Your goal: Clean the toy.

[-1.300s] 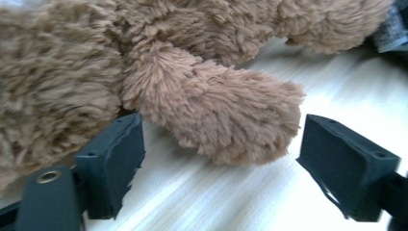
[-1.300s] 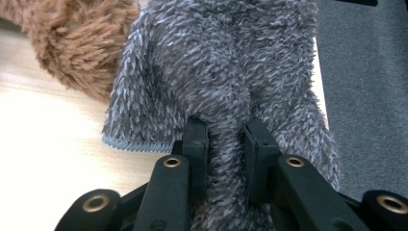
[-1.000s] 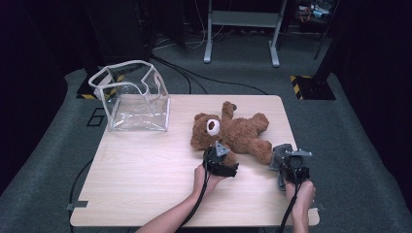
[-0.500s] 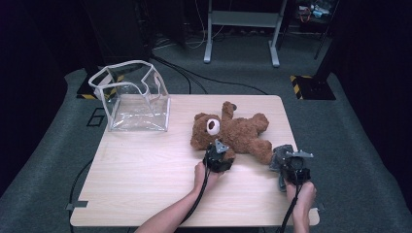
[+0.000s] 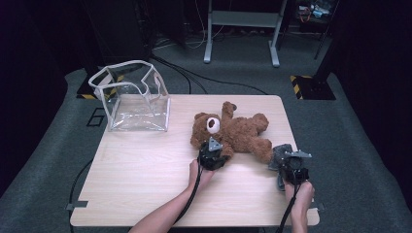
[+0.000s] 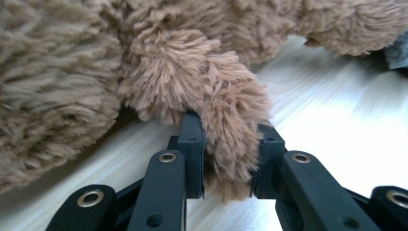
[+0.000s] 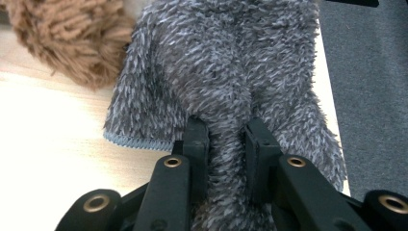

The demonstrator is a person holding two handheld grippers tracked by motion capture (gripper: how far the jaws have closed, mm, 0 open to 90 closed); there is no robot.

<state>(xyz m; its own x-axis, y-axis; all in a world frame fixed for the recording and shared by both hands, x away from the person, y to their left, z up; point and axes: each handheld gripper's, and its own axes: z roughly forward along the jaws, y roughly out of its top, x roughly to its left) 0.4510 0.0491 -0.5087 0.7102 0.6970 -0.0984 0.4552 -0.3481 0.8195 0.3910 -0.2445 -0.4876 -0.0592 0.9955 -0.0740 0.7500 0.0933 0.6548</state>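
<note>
Closing just now, left gripper (image 6: 226,166) pinches the bear's (image 5: 238,131) paw; right gripper (image 7: 226,149) grips grey cloth (image 7: 231,62) beside its leg.

A clear plastic bag (image 5: 135,101) with white trim stands open at the far left of the wooden table (image 5: 145,179); grey carpet (image 5: 369,160) surrounds it.

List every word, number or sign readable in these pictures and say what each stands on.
"6": a large dark figure that looks like a six, on the grey floor mat left of the table; faint, so not certain.
Yellow-and-black hazard stripes, no words: on the floor behind the clear bag and at far right.
Teddy bear, grey cloth: no labels visible.
</note>
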